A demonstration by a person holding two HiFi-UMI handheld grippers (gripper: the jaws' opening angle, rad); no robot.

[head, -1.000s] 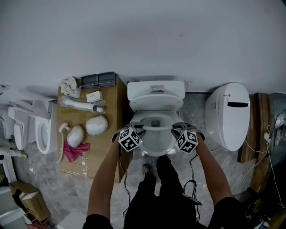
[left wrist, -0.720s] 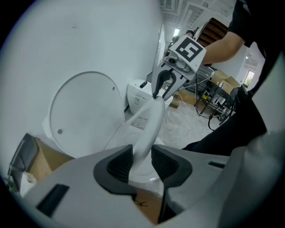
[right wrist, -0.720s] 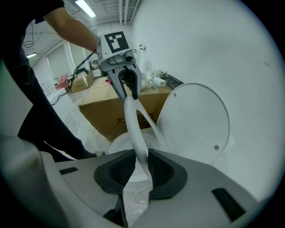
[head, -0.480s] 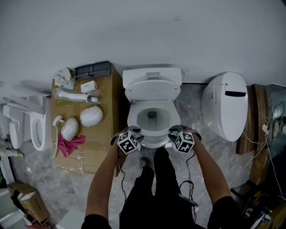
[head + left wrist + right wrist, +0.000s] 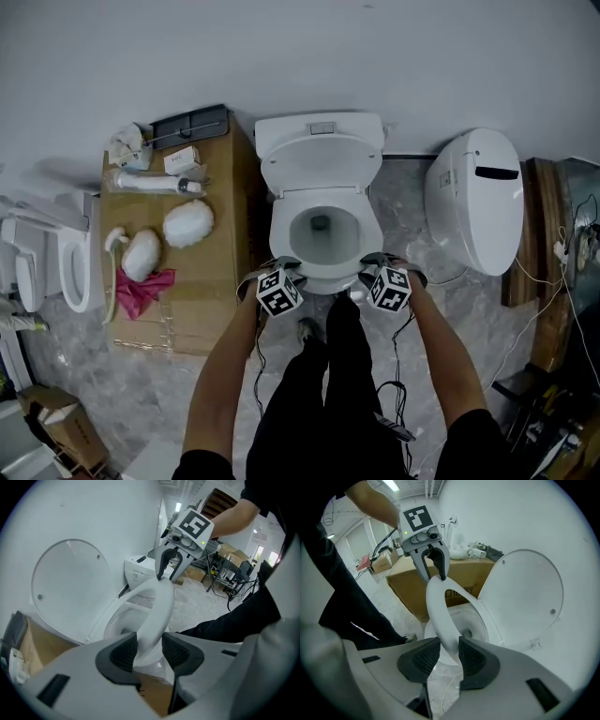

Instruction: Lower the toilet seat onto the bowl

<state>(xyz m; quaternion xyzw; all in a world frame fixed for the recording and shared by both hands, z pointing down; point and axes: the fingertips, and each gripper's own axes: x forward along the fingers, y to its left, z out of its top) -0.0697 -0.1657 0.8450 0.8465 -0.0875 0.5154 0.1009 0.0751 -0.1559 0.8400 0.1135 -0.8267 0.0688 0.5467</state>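
From wall toward person runs toilet seat, left tongs and right tongs opening astride it.

You stand in front of the toilet, with the cardboard box just to its left, a loose seat farther to its left, and a second toilet to its right.

White wall stands above grey marbled floor.
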